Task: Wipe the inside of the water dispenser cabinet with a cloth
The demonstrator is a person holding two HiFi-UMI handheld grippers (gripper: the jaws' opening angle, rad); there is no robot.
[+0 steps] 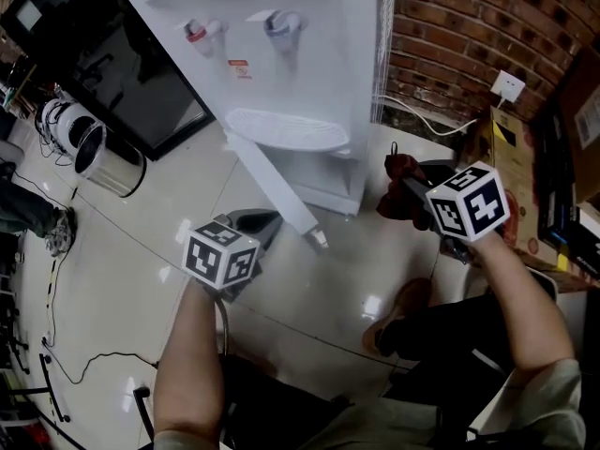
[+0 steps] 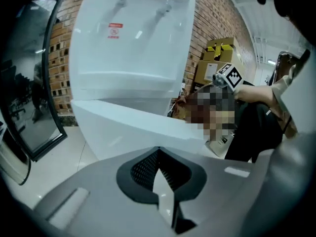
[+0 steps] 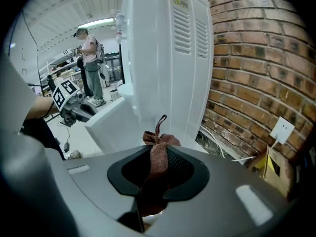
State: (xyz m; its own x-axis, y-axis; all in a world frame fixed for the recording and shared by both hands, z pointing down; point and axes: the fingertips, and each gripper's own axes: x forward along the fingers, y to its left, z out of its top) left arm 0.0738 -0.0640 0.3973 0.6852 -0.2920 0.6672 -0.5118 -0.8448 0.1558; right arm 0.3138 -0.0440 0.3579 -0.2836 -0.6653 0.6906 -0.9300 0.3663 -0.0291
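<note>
Head view: the water dispenser (image 1: pixel 281 73) stands at upper centre of the frame. Its cabinet (image 1: pixel 319 172) is the lower section, below the drip tray. The cabinet door (image 1: pixel 272 187) is swung out and runs diagonally down toward the centre of the frame. The interior cannot be made out from here.

The cloth (image 1: pixel 397 178), a reddish bunch, is at centre right of the frame. It is beside the dispenser's right side and outside the cabinet. The right gripper (image 1: pixel 411 190) has its jaws clamped on it. In the right gripper view the cloth runs up between the pads and a twisted end sticks out past the tips, toward the dispenser's vented side.

The left gripper (image 1: pixel 267 219) is at lower centre, near the free end of the door but apart from it. In the left gripper view its jaws are fully together with nothing between them, and the door fills the middle of that frame.

Step in hand, as judged: approach. The door is open and the cloth is gripped. No wiping contact has been made.

The next move calls for:
- Carrying the cloth round the front corner of the dispenser and into the opening.
- Lowering the right gripper so the cloth meets an inner wall.
- Keeping the door clear, with the left gripper available to steady it.
</note>
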